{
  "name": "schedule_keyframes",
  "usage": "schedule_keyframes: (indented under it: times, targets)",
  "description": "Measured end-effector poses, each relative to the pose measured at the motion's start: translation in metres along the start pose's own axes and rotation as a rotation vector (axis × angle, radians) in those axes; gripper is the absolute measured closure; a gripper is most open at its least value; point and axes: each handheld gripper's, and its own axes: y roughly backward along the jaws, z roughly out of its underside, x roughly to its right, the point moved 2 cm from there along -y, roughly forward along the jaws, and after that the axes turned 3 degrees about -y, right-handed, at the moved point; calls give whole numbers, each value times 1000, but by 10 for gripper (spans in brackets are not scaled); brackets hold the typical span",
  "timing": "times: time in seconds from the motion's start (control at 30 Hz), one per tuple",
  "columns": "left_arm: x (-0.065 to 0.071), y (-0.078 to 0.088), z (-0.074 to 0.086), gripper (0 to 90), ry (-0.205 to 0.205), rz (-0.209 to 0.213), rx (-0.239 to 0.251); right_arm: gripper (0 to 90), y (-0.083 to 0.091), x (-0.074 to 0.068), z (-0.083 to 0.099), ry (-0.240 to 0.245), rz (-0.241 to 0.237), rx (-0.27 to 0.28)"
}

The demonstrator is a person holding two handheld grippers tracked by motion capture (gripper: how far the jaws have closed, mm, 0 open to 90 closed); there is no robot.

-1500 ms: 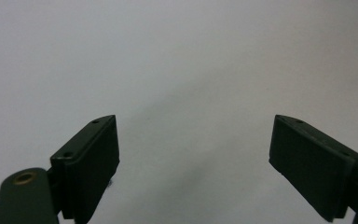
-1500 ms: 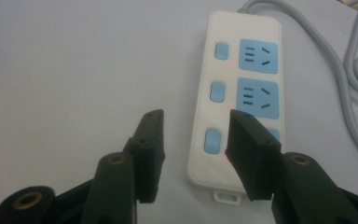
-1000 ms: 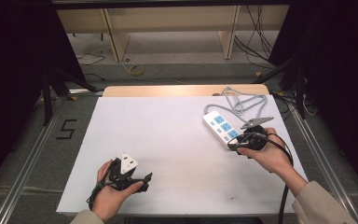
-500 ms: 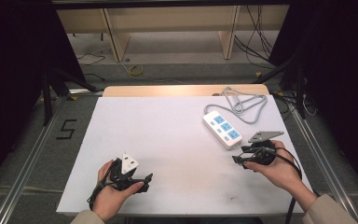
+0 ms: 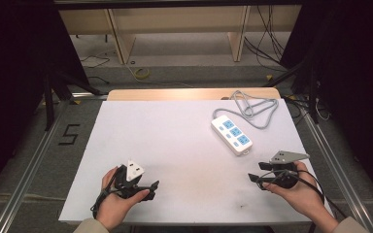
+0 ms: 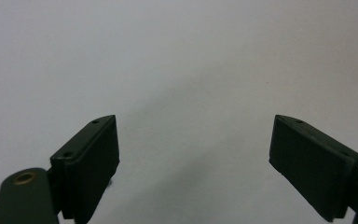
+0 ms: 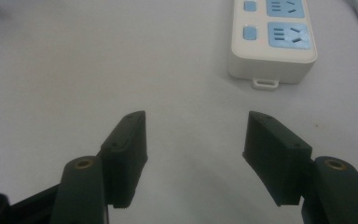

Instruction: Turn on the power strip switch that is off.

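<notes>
A white power strip [image 5: 231, 135] with blue sockets lies on the right half of the white table [image 5: 175, 141]. Its grey cable [image 5: 252, 104] loops behind it at the far edge. My right gripper [image 5: 255, 173] hovers near the front right corner, a short way in front of the strip. Its jaws are open and have just been opening, with nothing between them. In the right gripper view, the strip's near end [image 7: 272, 46] lies ahead and to the right of the right gripper [image 7: 196, 116]. My left gripper [image 5: 151, 187] rests open at the front left. Bare table shows between the jaws of the left gripper [image 6: 193, 121].
A wooden strip [image 5: 175, 94] runs along the table's far edge. Beyond it are shelf legs and loose cables on the floor [image 5: 141, 73]. A "5" [image 5: 69, 134] is marked on the floor at the left. Metal rails flank the table.
My right hand has drawn back from the power strip towards the front edge, and its jaws have spread wider. The left hand has stayed put.
</notes>
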Motion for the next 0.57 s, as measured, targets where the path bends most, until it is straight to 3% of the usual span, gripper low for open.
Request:
schedule_keyframes:
  times: [0.3, 0.57]
  targets:
    - [2, 1, -1, 154, -8, -1, 6, 367, 8, 2, 5, -22, 13, 67]
    - [3, 0, -2, 154, -16, 10, 5, 351, 10, 4, 5, -23, 15, 82]
